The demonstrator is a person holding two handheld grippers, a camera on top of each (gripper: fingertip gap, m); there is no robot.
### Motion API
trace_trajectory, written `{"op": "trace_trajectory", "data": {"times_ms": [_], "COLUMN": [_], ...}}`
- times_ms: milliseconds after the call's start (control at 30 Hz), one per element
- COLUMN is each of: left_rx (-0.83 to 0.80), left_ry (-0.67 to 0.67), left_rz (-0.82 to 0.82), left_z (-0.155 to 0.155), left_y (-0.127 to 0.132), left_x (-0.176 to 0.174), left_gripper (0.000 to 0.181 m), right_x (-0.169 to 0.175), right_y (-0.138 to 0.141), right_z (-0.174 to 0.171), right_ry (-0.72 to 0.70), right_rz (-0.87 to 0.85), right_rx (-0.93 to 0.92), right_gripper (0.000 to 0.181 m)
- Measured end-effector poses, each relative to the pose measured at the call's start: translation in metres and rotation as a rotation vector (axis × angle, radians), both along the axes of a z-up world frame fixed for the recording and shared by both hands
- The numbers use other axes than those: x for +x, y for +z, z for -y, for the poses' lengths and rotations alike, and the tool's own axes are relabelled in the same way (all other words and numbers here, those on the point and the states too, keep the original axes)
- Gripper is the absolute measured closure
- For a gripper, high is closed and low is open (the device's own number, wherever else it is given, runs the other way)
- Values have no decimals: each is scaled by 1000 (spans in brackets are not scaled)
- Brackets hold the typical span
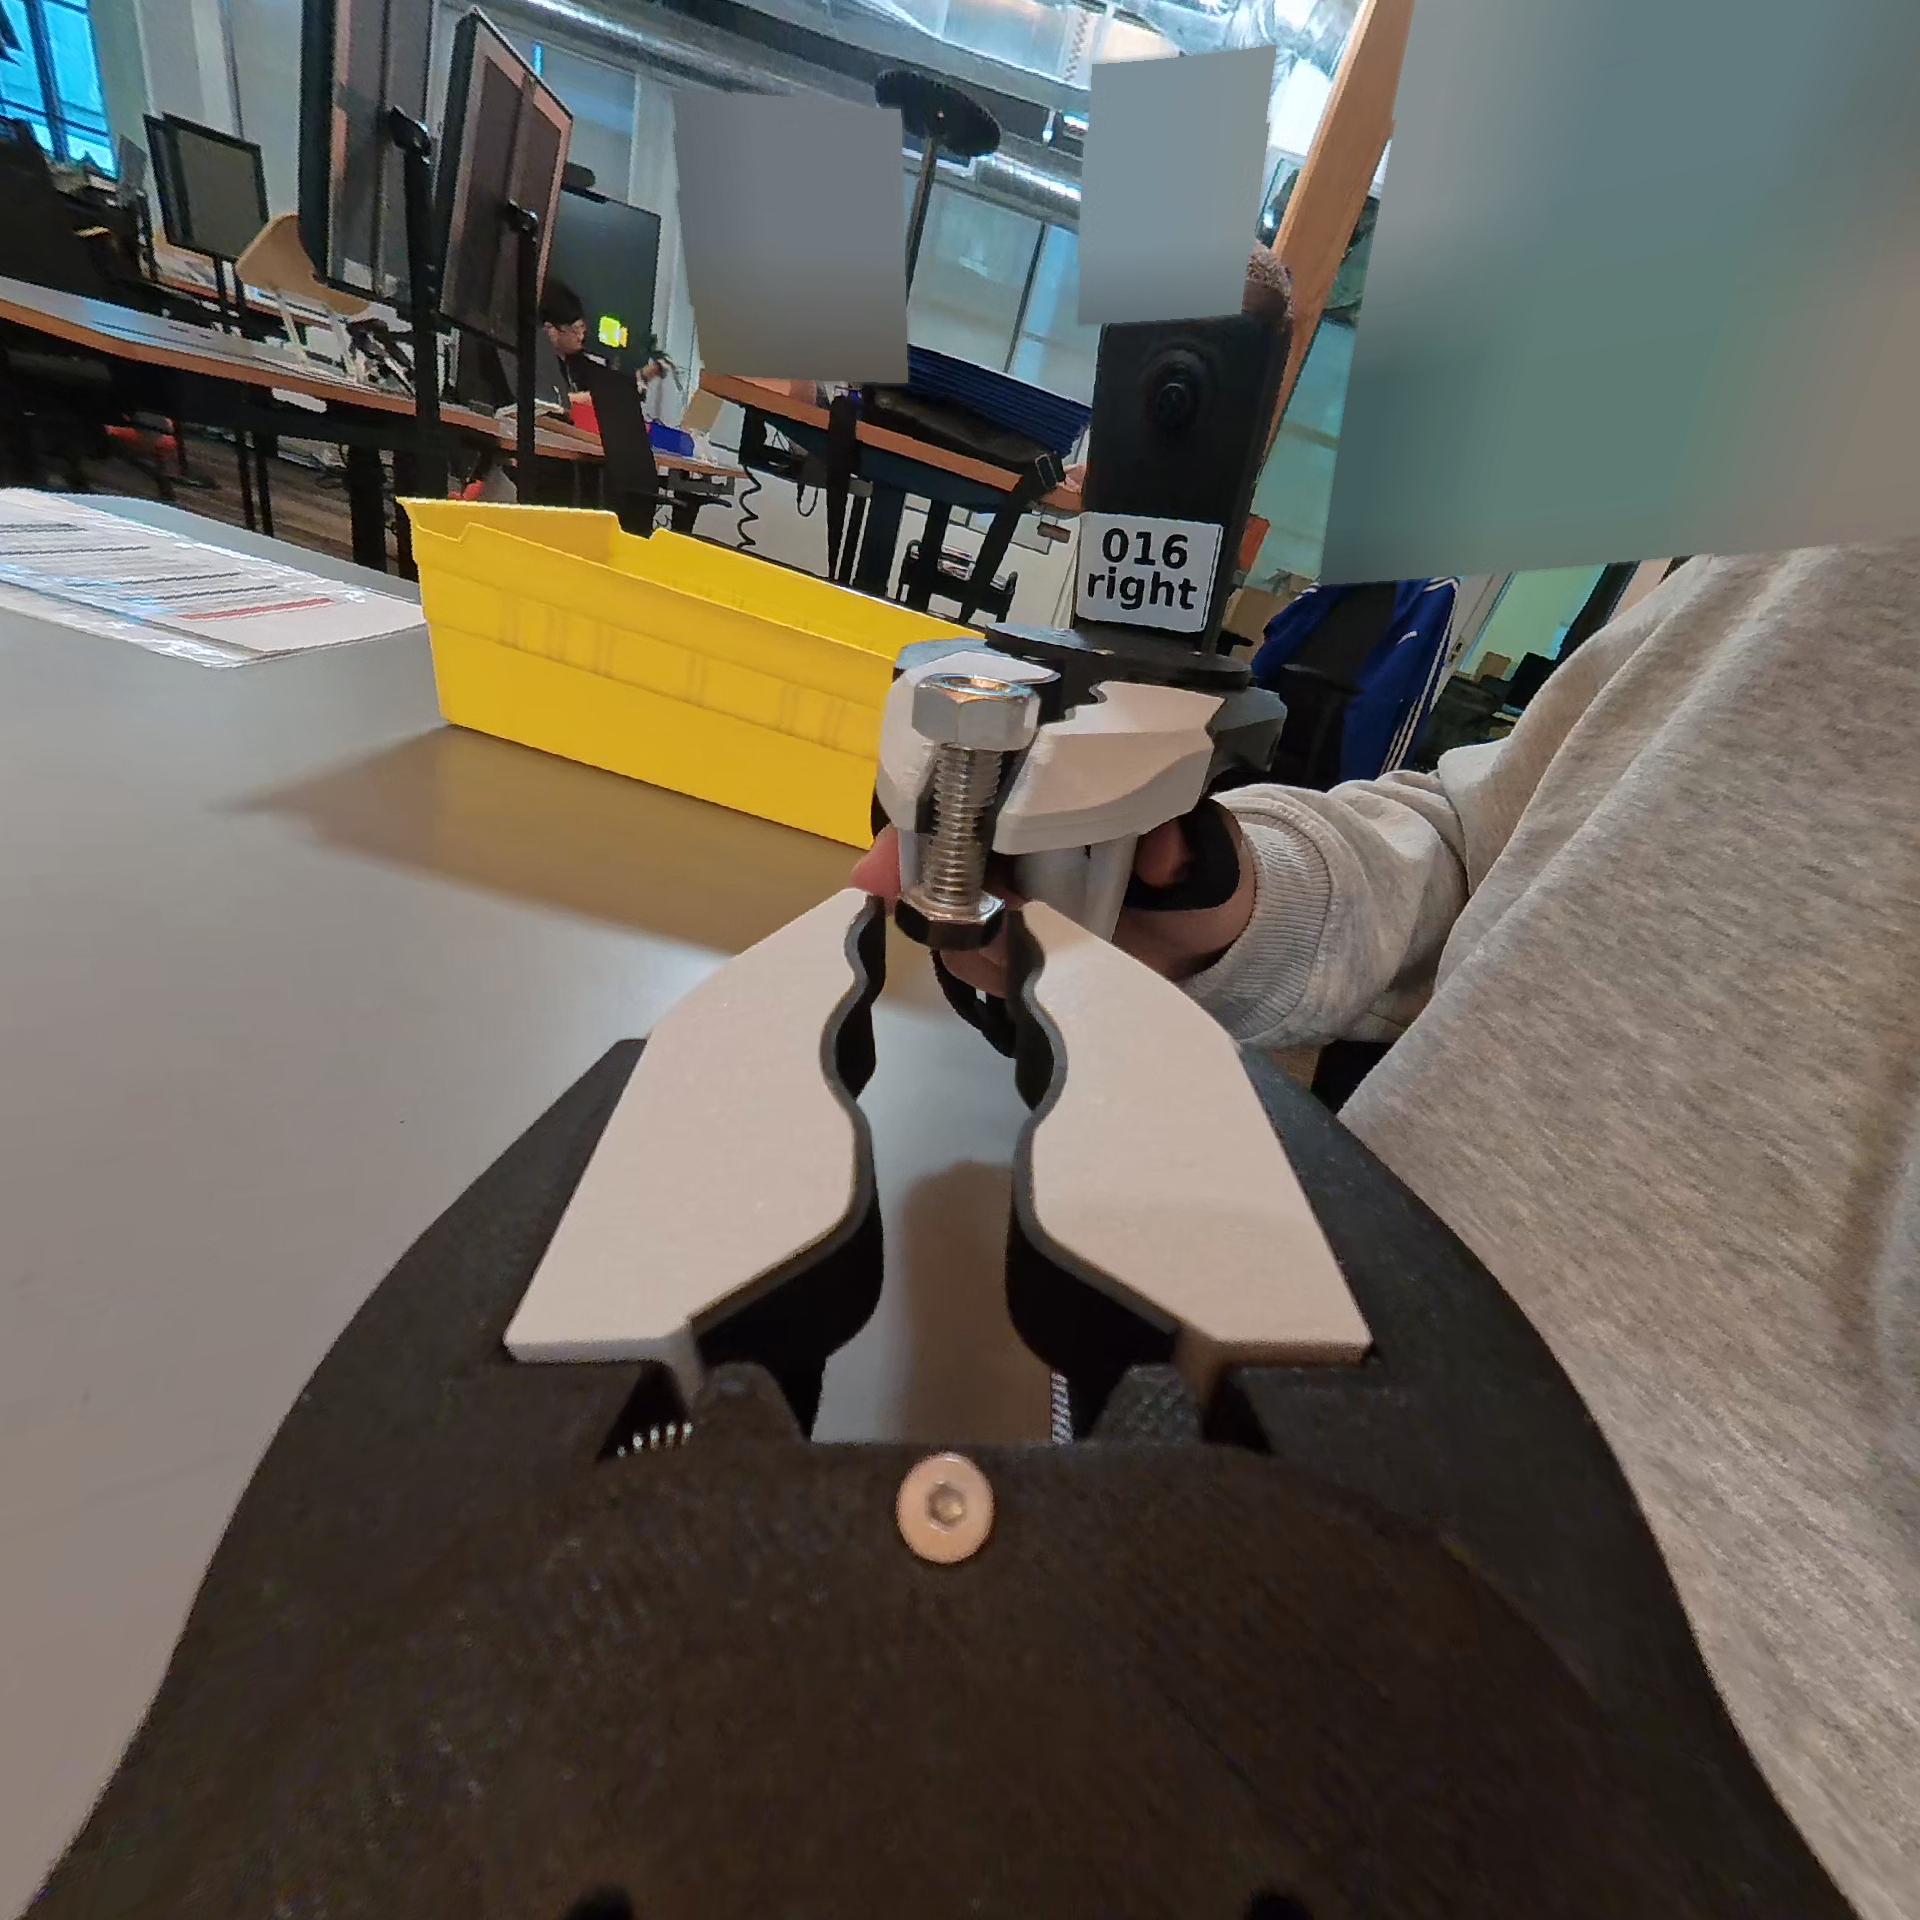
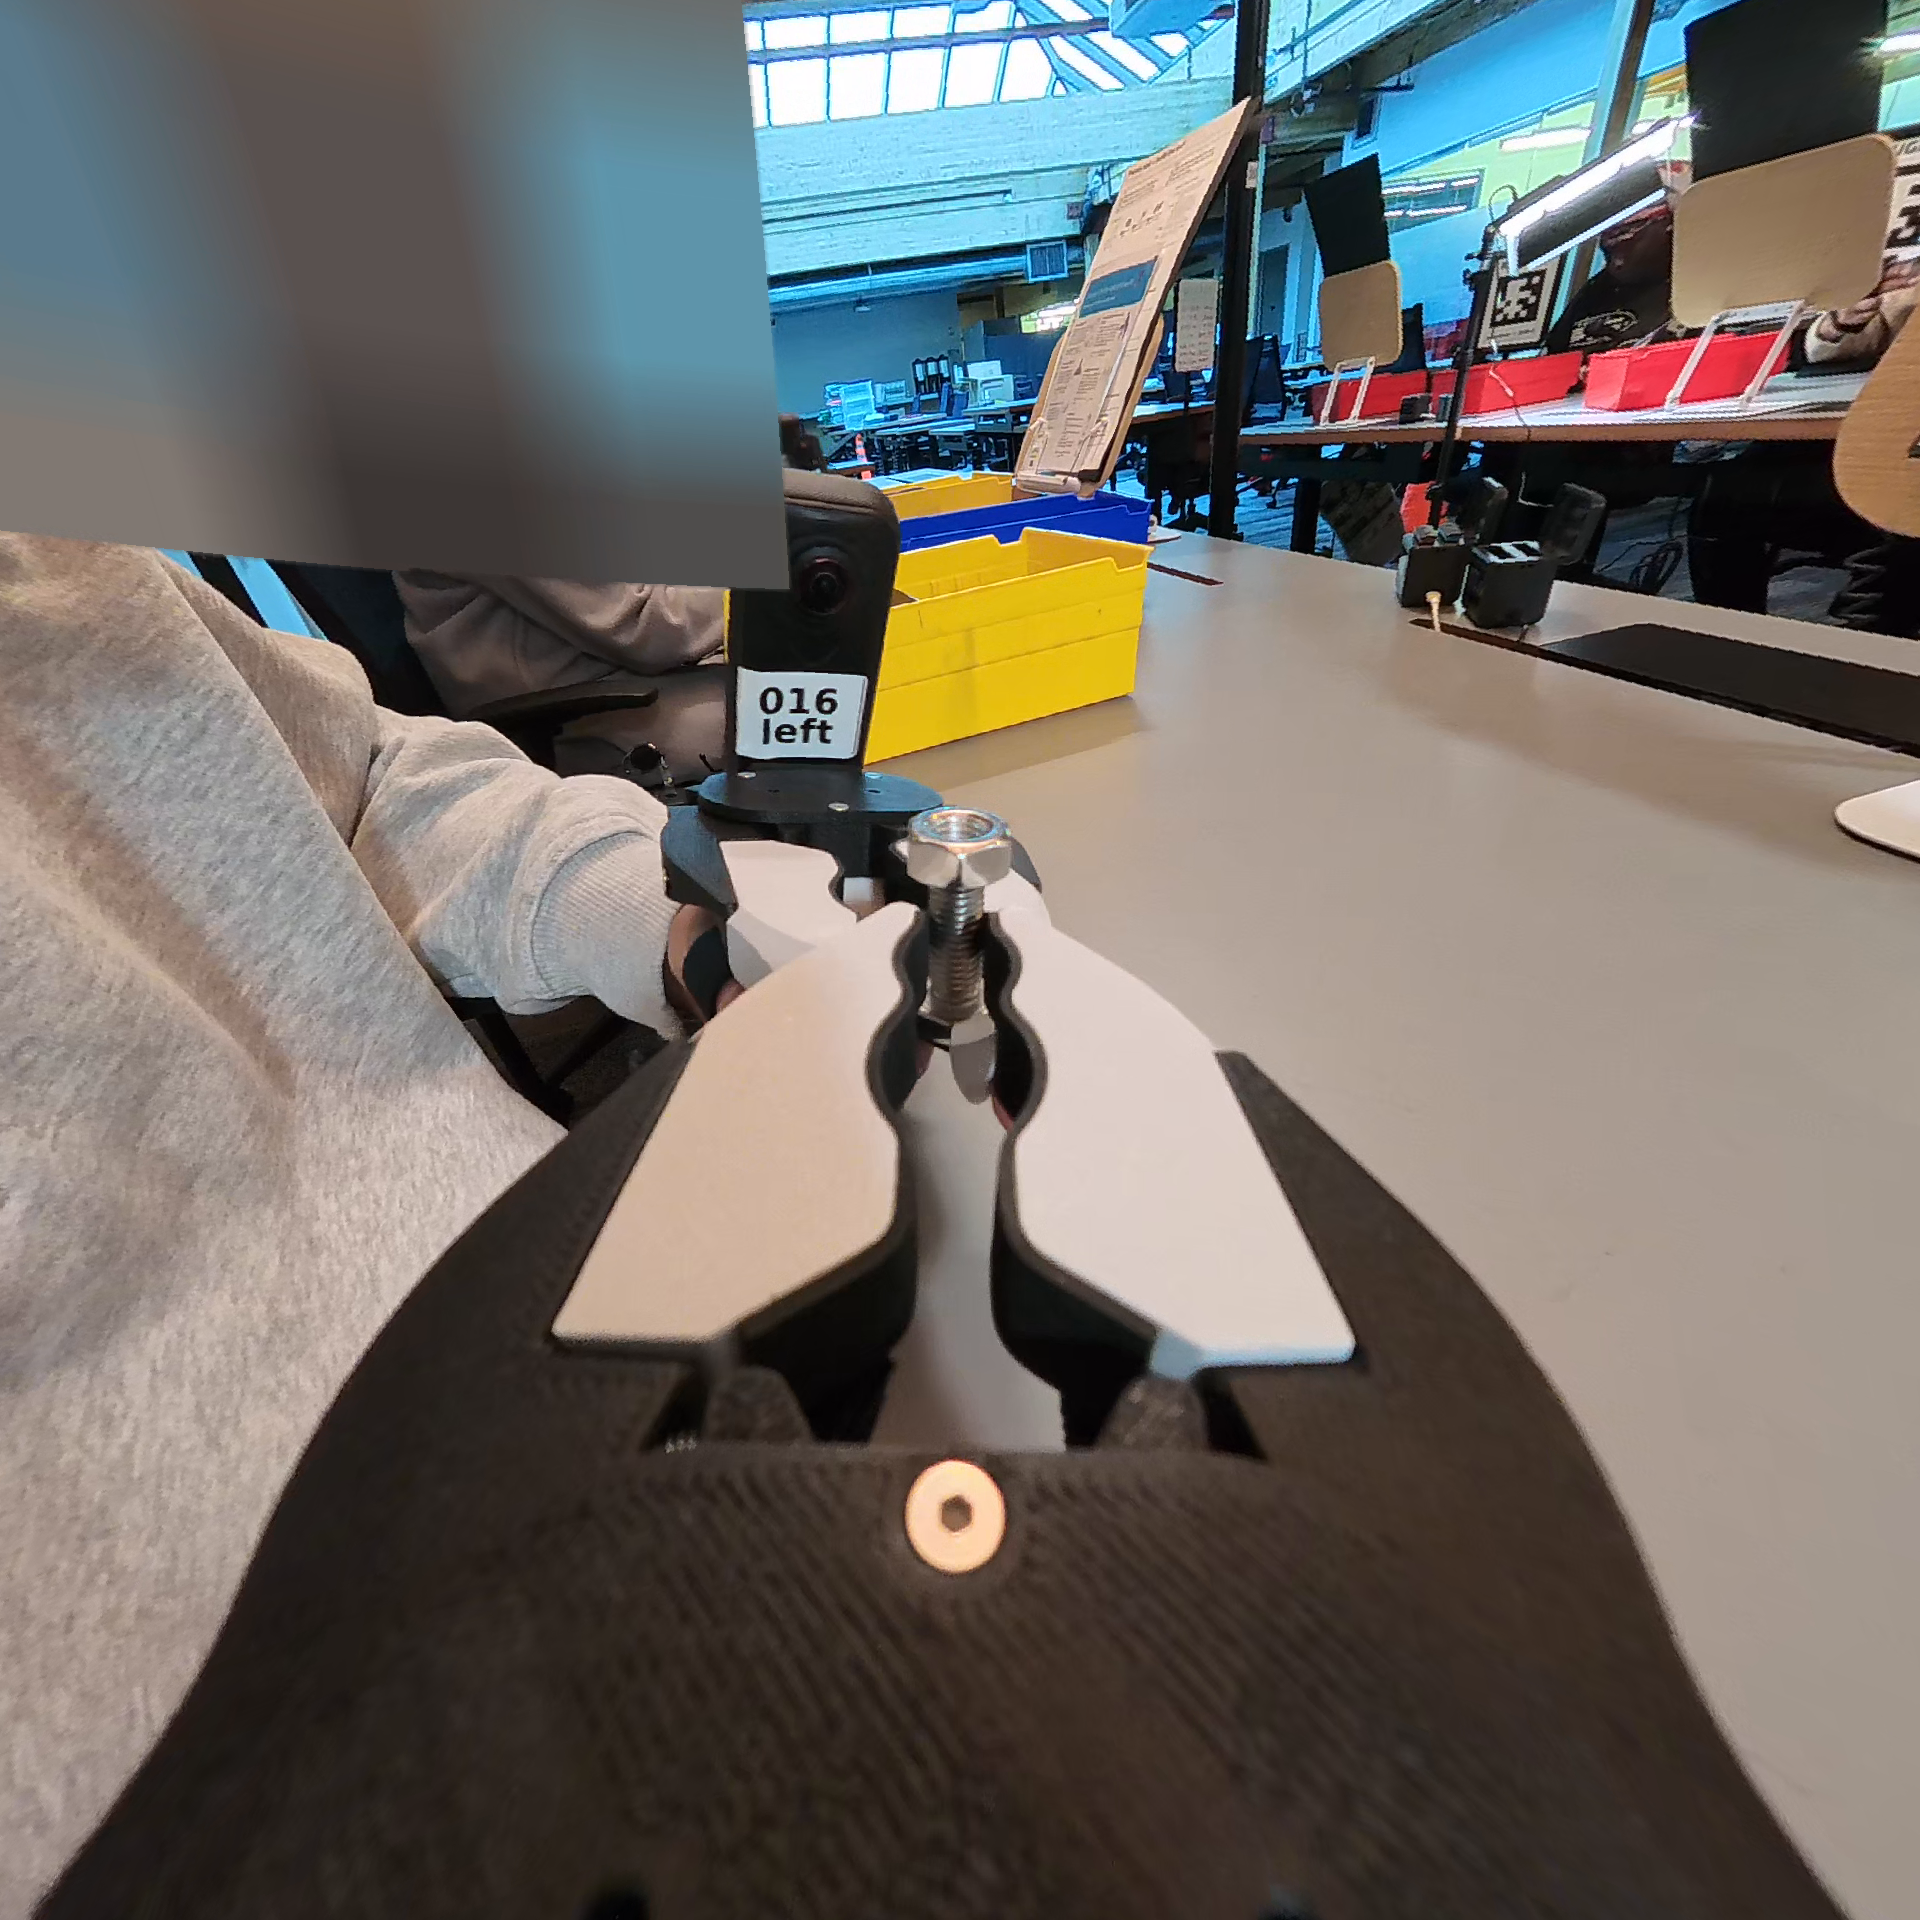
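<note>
The right gripper (image 2: pixel 956 961) pinches a steel bolt (image 2: pixel 951 935) by its threaded shank, holding it upright above the grey table (image 2: pixel 1403 935), near the edge where the person sits. A nut (image 2: pixel 945 844) sits at the bolt's top end, and a darker hexagonal piece (image 1: pixel 948 920) caps the lower end.

The left gripper (image 1: pixel 951 935) faces it from the opposite side. Its fingertips (image 1: pixel 831 940) stand either side of the lower hexagonal piece, and they appear to be closed on it, though whether they bear with any force cannot be told.

The bolt looks rigid and fairly heavy for its size, not fragile. Its thread gives the notched jaws a sure bite, while the smooth hexagon flats would probably slip more easily unless caught flat to flat. The shank between the two ends is likely the safest place to hold.

A yellow bin (image 1: pixel 644 665) rests further out on the table, well apart from both grippers. The person's grey sleeve (image 1: pixel 1558 883) fills the near side.
</note>
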State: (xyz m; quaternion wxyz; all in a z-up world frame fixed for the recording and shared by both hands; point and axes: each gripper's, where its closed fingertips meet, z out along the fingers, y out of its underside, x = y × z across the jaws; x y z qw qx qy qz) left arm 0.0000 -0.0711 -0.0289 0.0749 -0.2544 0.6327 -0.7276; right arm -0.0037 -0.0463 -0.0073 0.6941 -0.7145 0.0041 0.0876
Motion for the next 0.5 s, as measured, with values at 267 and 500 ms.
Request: {"op": "trace_trajectory", "data": {"times_ms": [267,500], "left_rx": [26,22], "left_ry": [-65,-146], "left_rz": [17,33], "left_z": [2,3], "left_y": [-1,0], "left_x": [-8,-18], "left_gripper": [150,149], "right_x": [-1,-10], "right_y": [3,4], "right_z": [4,7], "right_ry": [28,108], "right_rz": [-20,-19], "right_rx": [19,28], "right_gripper": [172,171]}}
